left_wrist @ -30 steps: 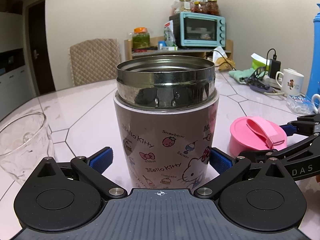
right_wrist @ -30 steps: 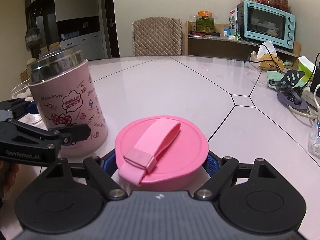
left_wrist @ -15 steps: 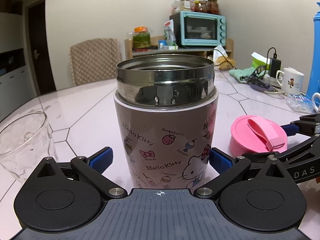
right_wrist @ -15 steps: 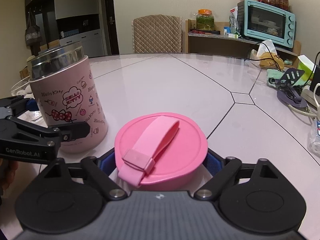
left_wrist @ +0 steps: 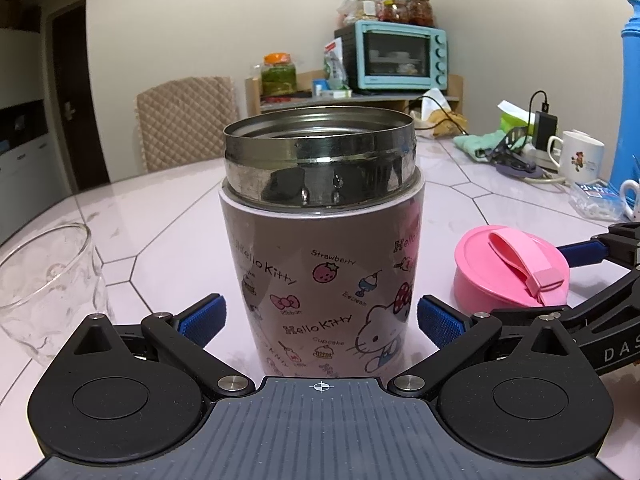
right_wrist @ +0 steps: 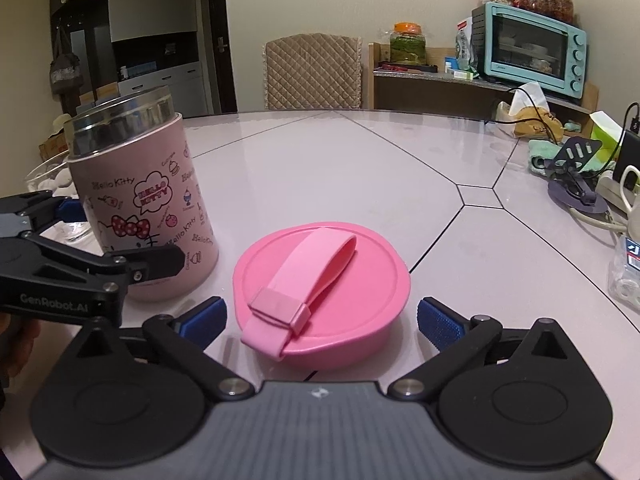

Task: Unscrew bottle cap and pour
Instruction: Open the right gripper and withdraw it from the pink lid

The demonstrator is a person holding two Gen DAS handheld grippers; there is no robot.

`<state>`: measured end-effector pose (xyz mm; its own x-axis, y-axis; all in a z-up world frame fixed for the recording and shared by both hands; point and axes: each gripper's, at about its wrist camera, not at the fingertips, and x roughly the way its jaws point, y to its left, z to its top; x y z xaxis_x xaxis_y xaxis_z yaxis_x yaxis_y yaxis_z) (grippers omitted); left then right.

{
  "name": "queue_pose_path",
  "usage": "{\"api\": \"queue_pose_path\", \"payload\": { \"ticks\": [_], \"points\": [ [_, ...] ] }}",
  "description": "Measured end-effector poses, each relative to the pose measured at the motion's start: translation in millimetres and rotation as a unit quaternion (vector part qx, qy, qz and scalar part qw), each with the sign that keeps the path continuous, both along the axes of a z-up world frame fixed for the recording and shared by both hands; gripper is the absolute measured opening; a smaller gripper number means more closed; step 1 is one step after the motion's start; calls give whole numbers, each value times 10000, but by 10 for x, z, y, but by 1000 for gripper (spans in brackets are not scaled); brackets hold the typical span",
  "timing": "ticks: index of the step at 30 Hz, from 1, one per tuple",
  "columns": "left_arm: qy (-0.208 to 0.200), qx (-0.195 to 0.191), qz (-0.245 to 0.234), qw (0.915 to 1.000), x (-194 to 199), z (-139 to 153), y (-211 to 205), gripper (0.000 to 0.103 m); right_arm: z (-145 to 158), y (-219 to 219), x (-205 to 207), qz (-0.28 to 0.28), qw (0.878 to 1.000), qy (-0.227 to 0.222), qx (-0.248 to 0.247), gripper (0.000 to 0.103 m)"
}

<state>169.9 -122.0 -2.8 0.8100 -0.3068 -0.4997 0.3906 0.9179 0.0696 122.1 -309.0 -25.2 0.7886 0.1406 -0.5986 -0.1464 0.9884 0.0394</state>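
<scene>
Jar (left_wrist: 324,248) base behind gripper body.

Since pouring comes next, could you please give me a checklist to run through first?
1. Pink cap off container, lying on table: ok.
2. Right gripper clear of cap: ok, jaws opening, pads off it.
3. Left gripper gripping container: not ok, gap beside one pad.
4. Glass upright beside container: ok.
5. Liquid inside container: cannot tell.
</scene>
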Motion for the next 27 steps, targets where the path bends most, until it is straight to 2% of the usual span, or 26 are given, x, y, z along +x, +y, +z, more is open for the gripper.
{"api": "queue_pose_path", "payload": {
  "ticks": [19,27],
  "points": [
    [-12,-34,68,10000,-169,-1,113,103,26,-57,-187,-184,9997,-152,17,103],
    [-11,-18,148,9999,-252,0,132,103,48,-111,-255,-249,9989,-315,237,103]
  ]
}}
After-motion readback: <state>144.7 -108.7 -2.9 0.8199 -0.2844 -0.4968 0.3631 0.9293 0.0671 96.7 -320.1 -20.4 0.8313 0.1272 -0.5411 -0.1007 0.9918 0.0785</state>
